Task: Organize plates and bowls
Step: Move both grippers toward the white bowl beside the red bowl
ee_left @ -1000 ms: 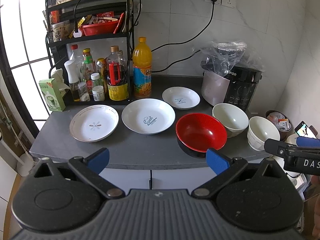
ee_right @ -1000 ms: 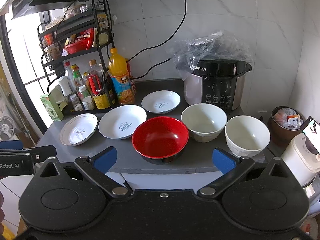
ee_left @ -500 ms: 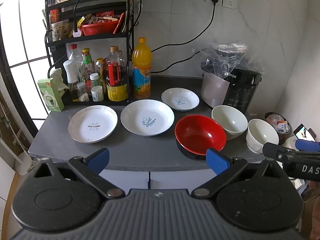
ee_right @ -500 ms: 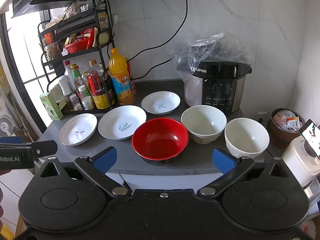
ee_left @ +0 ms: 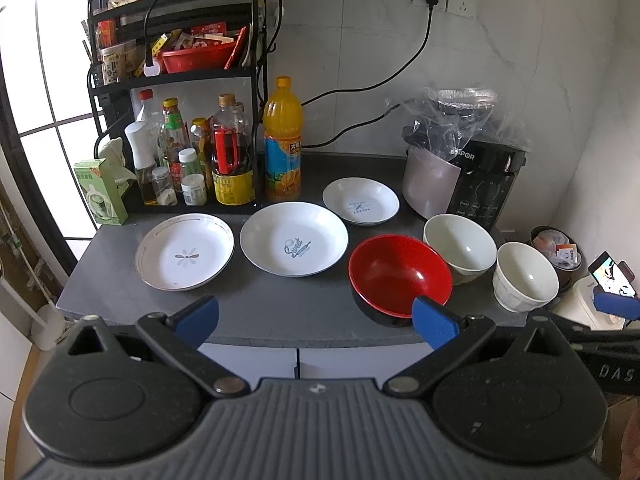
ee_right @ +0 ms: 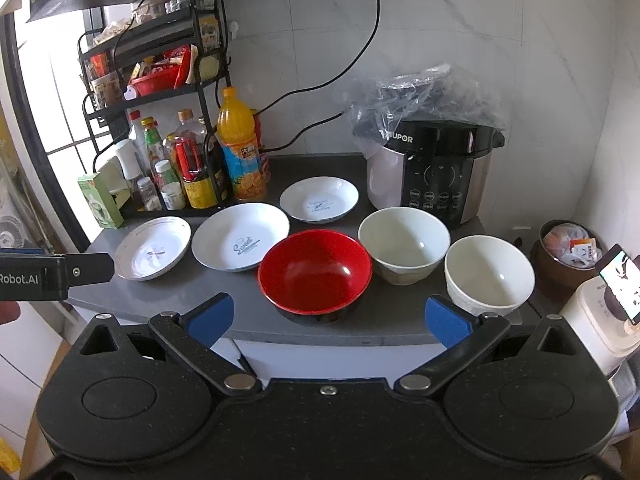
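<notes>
On the dark counter (ee_left: 260,304) lie three white plates: a gold-rimmed plate (ee_left: 185,257) at the left, a large plate (ee_left: 294,245) with blue script in the middle, and a small plate (ee_left: 361,201) behind. To their right stand a red bowl (ee_left: 400,276), a cream bowl (ee_left: 460,242) and a smaller white bowl (ee_left: 526,276). The same red bowl (ee_right: 315,270), cream bowl (ee_right: 404,244) and white bowl (ee_right: 489,274) show in the right wrist view. My left gripper (ee_left: 316,316) and right gripper (ee_right: 326,318) both hang open and empty before the counter's front edge.
A black rack (ee_left: 180,80) with bottles and an orange juice bottle (ee_left: 283,140) stand at the back left. A bag-covered pressure cooker (ee_right: 436,168) stands at the back right. A brown pot (ee_right: 568,256) and a phone (ee_right: 622,284) on a white appliance sit off the counter's right end.
Both grippers have drifted slightly back and to the side, so the dishes shift a little in view. Nothing on the counter has moved.
</notes>
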